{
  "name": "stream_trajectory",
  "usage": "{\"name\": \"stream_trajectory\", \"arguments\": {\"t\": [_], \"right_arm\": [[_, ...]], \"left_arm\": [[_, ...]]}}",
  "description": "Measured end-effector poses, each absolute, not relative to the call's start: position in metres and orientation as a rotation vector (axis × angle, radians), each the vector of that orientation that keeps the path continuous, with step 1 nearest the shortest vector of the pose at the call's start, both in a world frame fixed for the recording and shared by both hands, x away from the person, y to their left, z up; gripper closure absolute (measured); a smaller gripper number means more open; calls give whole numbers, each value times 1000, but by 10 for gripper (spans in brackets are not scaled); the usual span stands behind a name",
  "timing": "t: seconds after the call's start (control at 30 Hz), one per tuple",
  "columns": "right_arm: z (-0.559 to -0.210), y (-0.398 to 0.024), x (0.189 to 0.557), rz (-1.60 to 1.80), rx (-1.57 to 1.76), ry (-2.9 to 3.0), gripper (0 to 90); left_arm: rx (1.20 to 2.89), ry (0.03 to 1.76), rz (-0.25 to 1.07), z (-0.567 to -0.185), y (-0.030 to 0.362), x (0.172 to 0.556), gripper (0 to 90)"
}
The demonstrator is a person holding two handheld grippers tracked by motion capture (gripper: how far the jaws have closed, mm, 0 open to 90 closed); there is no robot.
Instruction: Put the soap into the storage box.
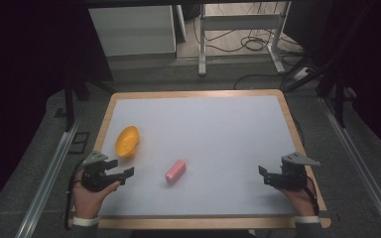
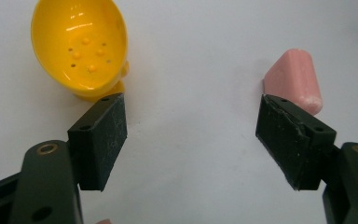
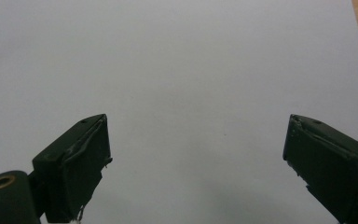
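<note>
step: start, nothing gripped | my left claw jaws apart, lower left | my right claw jaws apart, lower right | pink soap centre tabletop, yellow dish left | next: likely close left claw on soap

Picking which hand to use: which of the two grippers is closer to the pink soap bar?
The left gripper. The pink soap bar lies just beyond its open jaws, beside the yellow dish; the right gripper sits far across the white mat.

Left gripper and right gripper: jaws spread wide.
</note>
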State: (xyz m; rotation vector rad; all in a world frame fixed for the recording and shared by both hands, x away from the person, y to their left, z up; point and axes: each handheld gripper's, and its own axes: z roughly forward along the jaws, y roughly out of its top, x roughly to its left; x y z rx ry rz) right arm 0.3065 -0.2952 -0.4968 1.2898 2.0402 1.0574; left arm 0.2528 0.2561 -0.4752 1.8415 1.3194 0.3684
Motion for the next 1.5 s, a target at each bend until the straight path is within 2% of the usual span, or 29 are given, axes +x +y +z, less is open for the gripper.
{"name": "stream_trajectory", "arguments": {"t": [0.73,1.5], "right_arm": [[-494,-299,305,1049,1287,2029,69],[-493,-302,305,1039,1289,2020,69]], "left_arm": [[1906,1246,357,-453,231,260,244],[1953,1187,336,-453,207,267,244]]}}
